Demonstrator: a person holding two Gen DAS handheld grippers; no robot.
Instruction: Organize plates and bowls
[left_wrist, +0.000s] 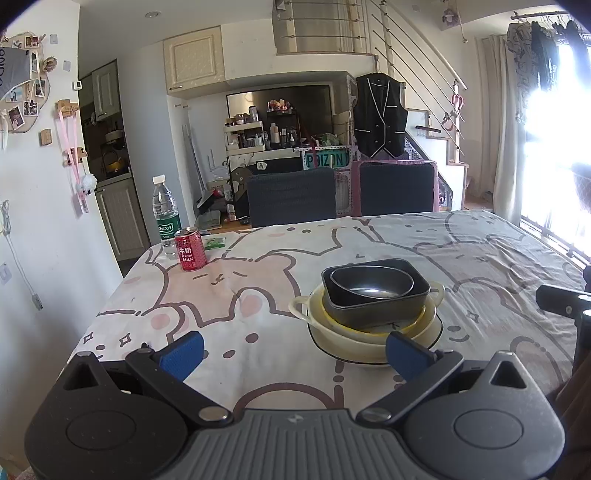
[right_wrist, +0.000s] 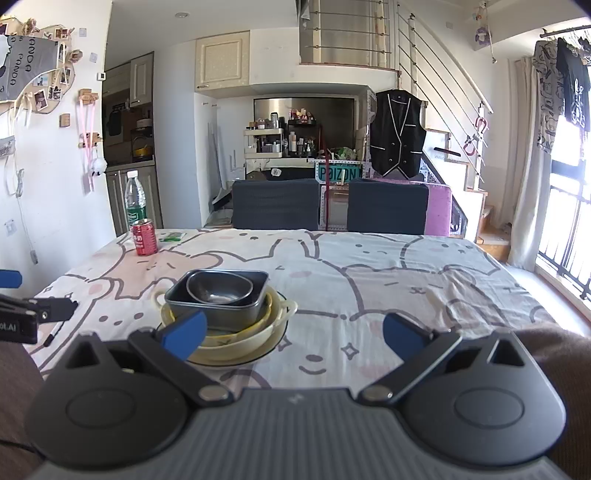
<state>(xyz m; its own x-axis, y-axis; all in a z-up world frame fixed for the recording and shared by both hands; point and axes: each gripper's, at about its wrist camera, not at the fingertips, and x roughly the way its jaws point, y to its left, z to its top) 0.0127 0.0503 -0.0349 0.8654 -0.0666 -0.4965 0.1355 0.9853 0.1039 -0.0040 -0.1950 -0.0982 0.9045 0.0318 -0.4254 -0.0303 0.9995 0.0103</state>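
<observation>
Left gripper (left_wrist: 294, 355) spread, 1 dish stack (left_wrist: 373, 314)

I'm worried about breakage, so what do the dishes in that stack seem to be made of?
The oval bowl on top looks like metal: grey, with a dull sheen. The dark rectangular pan under it has thin, matte walls, probably coated metal. The cream two-handled dish and the black-rimmed plate at the bottom look glossy, likely ceramic or enamel, so breakable.

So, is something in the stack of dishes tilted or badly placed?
Yes. The small oval metal bowl sits tilted inside the dark rectangular pan, its far side higher. Nothing looks spilled or broken.
</observation>
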